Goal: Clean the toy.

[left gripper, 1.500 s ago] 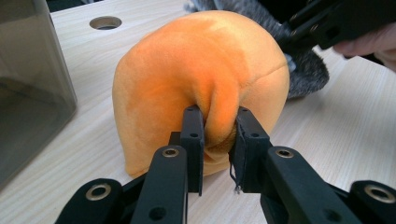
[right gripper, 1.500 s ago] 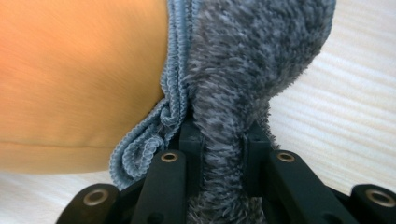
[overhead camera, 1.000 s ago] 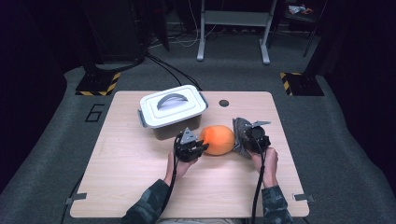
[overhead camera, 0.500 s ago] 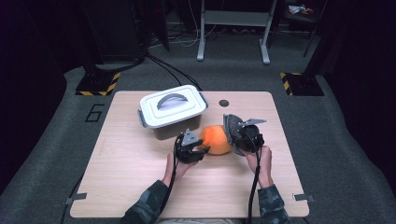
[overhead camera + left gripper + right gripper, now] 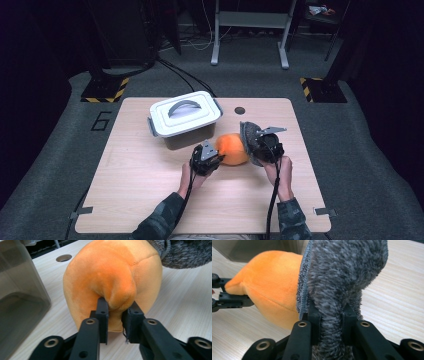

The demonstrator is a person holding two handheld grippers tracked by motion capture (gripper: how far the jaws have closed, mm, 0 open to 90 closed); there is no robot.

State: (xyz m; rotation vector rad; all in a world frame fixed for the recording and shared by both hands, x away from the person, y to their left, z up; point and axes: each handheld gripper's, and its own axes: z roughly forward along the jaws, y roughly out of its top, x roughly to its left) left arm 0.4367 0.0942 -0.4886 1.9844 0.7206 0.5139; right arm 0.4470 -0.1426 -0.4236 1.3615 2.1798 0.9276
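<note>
While both grippers pinch, the plush gets its cover.
Left gripper (image 5: pixel 115 312), its jaws just closing, clamps the orange plush (image 5: pixel 233 148); right gripper (image 5: pixel 331 315) grips the grey fuzzy cover (image 5: pixel 342 277) — pull slowly, evenly.

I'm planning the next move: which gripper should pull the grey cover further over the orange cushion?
Right gripper: it is shut on the grey cover. Left gripper pinches the orange cushion, steadying it.

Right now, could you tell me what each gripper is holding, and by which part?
Left gripper pinches a fold of the orange plush; right gripper clamps the grey fuzzy cloth near its lower edge.
</note>
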